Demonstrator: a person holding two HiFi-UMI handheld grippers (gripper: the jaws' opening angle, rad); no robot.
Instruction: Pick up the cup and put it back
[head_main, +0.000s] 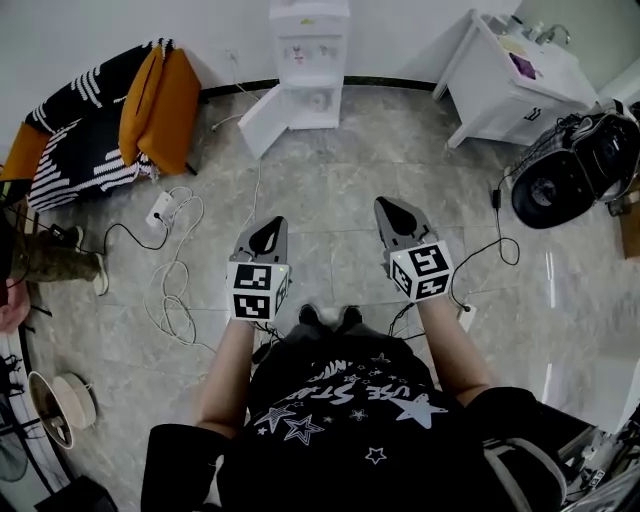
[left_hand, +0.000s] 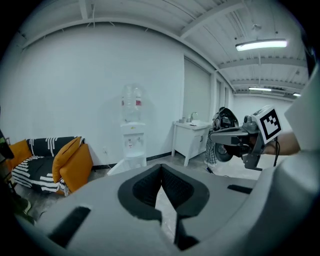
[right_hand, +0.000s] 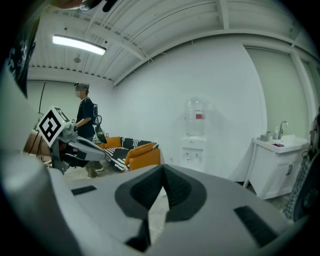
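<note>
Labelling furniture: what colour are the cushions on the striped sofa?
Orange. The cushions show best in the head view.

Upper left: orange cushions (head_main: 160, 100) on black-and-white striped sofa (head_main: 80, 150). Top centre: white water dispenser (head_main: 308, 60). Grey marbled floor (head_main: 330, 190). Centre: left gripper (head_main: 270, 225) grey, with black-and-white square markers.

My left tongs (left_hand: 161, 172) stand closed, tips touching with nothing between them, aimed across the room at a white water dispenser (left_hand: 132, 137). An orange cushion (left_hand: 72, 162) sits at left, a white cabinet (left_hand: 192, 137) and my right tongs (left_hand: 214, 135) at right.
</note>
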